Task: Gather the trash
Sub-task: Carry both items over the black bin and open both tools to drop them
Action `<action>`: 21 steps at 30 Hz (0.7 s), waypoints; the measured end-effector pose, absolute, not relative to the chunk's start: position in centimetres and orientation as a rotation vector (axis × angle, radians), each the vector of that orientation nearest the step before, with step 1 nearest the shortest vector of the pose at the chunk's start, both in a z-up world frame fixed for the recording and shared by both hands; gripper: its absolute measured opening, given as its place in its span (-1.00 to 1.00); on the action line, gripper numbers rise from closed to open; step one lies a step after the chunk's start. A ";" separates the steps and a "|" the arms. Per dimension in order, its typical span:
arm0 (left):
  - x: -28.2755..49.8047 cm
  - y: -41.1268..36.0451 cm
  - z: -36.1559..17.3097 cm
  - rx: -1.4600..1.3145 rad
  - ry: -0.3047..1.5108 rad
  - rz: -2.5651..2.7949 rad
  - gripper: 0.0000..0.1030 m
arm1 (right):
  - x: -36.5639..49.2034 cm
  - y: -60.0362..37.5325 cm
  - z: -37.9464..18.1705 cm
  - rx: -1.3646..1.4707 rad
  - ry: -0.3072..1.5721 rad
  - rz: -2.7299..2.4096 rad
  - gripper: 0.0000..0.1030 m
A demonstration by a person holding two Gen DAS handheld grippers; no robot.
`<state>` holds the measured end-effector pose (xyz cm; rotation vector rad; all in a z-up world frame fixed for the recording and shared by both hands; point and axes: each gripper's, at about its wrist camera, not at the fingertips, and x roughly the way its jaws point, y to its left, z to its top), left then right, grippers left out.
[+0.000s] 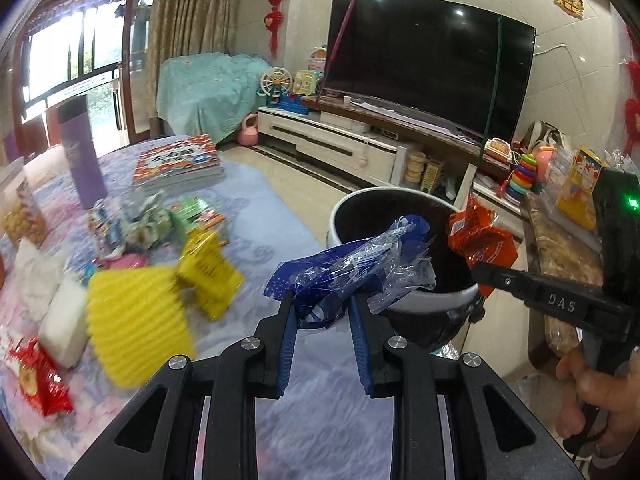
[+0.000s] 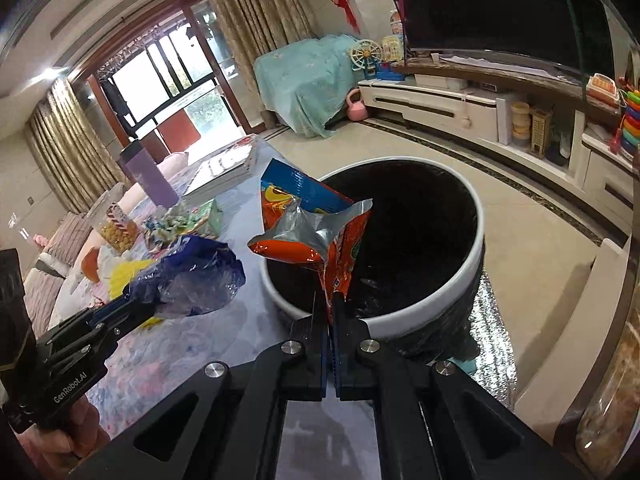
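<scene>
My left gripper (image 1: pixel 322 300) is shut on a crumpled blue and clear plastic wrapper (image 1: pixel 352 268), held at the near rim of a white trash bin (image 1: pixel 432 300) lined with a black bag. In the right wrist view the same wrapper (image 2: pixel 192 276) hangs left of the bin (image 2: pixel 400 320). My right gripper (image 2: pixel 330 304) is shut on an orange foil snack bag (image 2: pixel 316 232), which stands over the bin's mouth. That snack bag (image 1: pixel 480 240) shows at the bin's right side in the left wrist view, with the right gripper (image 1: pixel 480 270) below it.
The table's floral cloth (image 1: pixel 260 200) holds more litter: yellow packets (image 1: pixel 208 268), a yellow ribbed sponge (image 1: pixel 136 320), a red packet (image 1: pixel 40 380), crumpled wrappers (image 1: pixel 136 220), books (image 1: pixel 180 160), a purple bottle (image 1: pixel 82 156). A TV (image 1: pixel 432 60) and cabinet stand behind; a second table (image 1: pixel 560 248) is at right.
</scene>
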<state>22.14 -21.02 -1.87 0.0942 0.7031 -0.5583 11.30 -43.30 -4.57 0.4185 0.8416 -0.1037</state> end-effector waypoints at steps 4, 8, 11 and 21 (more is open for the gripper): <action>23.9 -23.0 -2.0 0.105 0.706 -0.569 -0.52 | 12.2 -44.7 -4.9 0.428 0.859 -0.107 -0.97; 25.6 -24.9 -2.2 0.122 0.708 -0.579 -0.52 | 12.6 -45.7 -5.1 0.439 0.869 -0.110 -0.97; 26.8 -26.0 -2.5 0.122 0.718 -0.586 -0.52 | 13.0 -46.3 -5.2 0.442 0.876 -0.113 -0.97; 30.6 -28.8 -3.5 0.121 0.773 -0.606 -0.43 | 14.6 -48.0 -6.2 0.446 0.926 -0.111 -0.95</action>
